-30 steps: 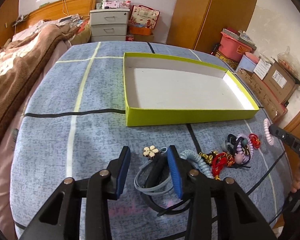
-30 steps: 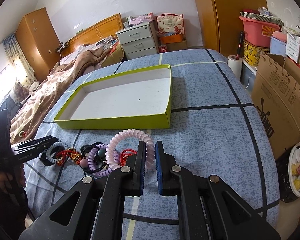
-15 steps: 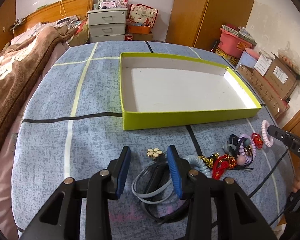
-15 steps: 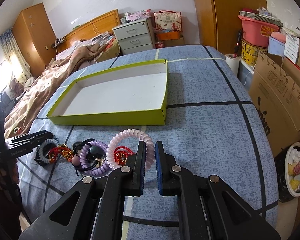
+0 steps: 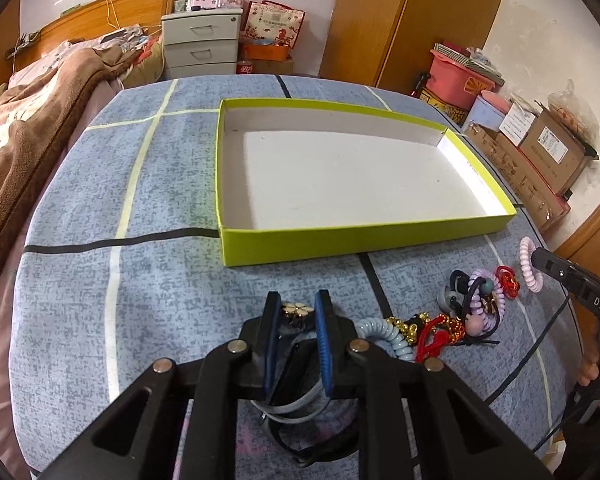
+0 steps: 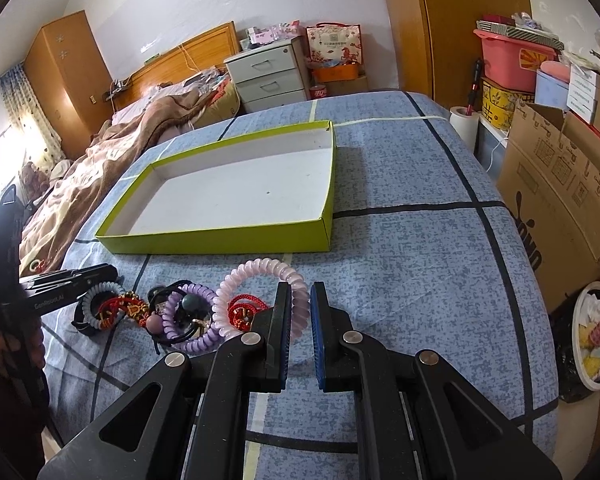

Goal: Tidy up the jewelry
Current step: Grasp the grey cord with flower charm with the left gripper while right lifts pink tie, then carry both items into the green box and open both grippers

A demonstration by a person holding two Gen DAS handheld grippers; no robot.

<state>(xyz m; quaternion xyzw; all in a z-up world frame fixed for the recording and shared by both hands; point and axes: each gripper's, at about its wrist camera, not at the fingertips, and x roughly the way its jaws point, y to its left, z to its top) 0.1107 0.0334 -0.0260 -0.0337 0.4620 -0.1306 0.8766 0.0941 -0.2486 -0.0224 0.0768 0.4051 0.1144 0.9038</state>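
A shallow green box (image 5: 364, 240) with a white inside stands on the blue cloth; it also shows in the right wrist view (image 6: 220, 242). My left gripper (image 5: 296, 310) is shut on a flower hair clip (image 5: 297, 309), with grey and black bands (image 5: 296, 412) under it. A pile of coil ties and red cords (image 5: 452, 320) lies to its right. My right gripper (image 6: 300, 300) is shut on a pink coil hair tie (image 6: 260, 276), beside a purple coil (image 6: 204, 316) and red knot (image 6: 242, 310).
A bed with a brown blanket (image 6: 112, 152) lies left. A grey drawer unit (image 5: 200, 46) stands behind the table. Cardboard boxes (image 6: 560, 184) and a pink bin (image 6: 508, 60) stand right. A bowl (image 6: 594, 336) sits low on the right.
My left jaws have closed from wide open onto the flower clip. My right gripper has stayed shut on the pink coil and drawn it slightly away from the pile.
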